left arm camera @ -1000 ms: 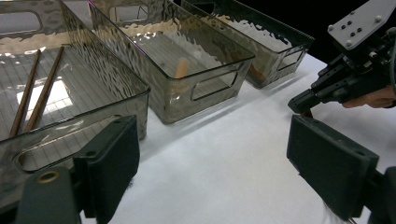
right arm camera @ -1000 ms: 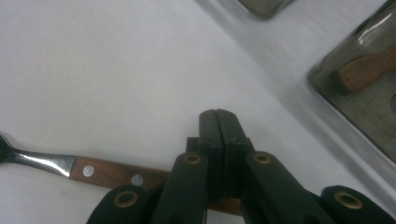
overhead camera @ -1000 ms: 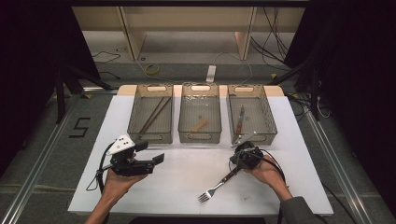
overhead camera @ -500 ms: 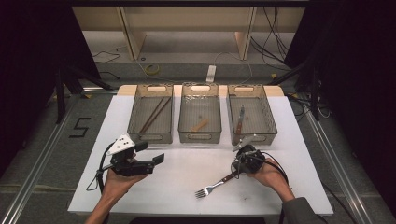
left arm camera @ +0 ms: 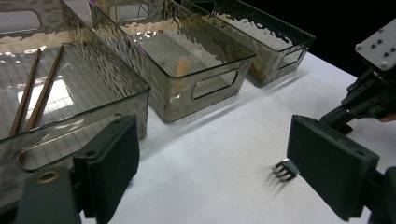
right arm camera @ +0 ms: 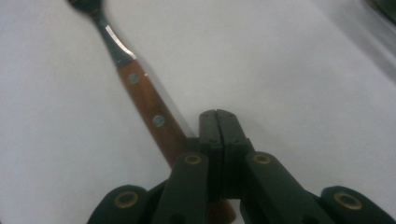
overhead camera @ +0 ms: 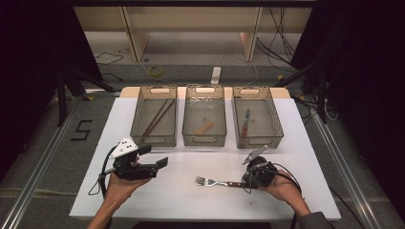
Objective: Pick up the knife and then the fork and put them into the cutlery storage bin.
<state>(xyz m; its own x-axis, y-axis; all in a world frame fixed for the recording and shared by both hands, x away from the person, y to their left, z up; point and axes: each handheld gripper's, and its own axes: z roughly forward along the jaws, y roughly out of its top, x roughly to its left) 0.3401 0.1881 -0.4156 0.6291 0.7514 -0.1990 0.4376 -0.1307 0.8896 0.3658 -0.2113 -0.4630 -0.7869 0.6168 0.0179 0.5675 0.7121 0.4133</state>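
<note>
Fork (overhead camera: 217,182) has swung from diagonal to nearly parallel with the tabletop's (overhead camera: 191,205) near edge, tines left; right gripper (right arm camera: 218,116), jaws pressed together, rests against its wooden handle; left gripper (left arm camera: 212,154) spread, empty; sorting into a bin (overhead camera: 258,140) probably pending.

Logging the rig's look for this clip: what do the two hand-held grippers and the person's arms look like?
Both grippers are black. The left gripper carries a grey three-cornered plate dotted with dark marks and ends in broad, flat, rectangular fingers. The right gripper has the same kind of plate, and brass-coloured rivets show along its linkage in its own view. A black cable trails from each. A dark grey sleeve covers the right arm.
</note>
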